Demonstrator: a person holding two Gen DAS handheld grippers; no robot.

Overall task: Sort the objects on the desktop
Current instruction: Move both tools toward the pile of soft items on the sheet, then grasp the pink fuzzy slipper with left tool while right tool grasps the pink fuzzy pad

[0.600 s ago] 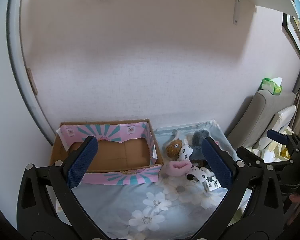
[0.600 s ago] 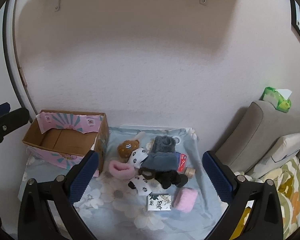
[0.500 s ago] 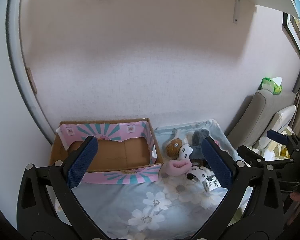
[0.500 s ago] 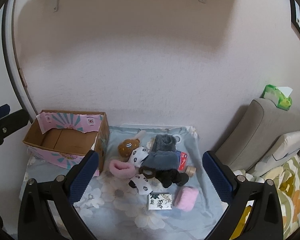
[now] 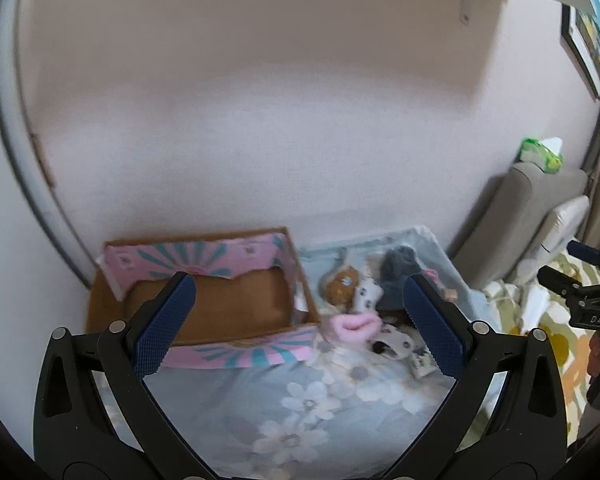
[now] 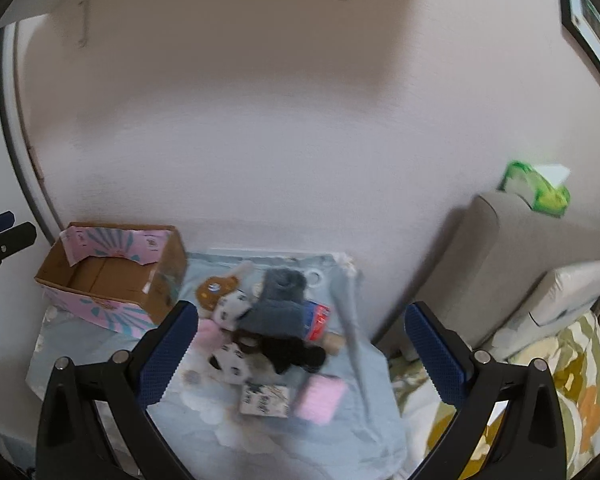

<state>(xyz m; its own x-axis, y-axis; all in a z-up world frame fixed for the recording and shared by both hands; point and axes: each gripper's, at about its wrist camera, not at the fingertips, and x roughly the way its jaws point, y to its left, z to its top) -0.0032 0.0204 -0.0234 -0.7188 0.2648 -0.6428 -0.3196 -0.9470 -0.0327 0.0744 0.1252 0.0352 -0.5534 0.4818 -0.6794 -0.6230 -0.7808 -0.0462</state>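
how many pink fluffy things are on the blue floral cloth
2. One pink fluffy item lies left of the pile, beside the cardboard box; the other lies at the pile's near right, next to the patterned packet. More may be hidden under the pile.

R gripper (image 6: pixel 300 348) jaws wide apart above toy pile (image 6: pixel 272 320), cardboard box (image 6: pixel 112 276) left.

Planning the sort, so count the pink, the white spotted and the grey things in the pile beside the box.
Pink things: 2
White spotted things: 2
Grey things: 1
Total: 5
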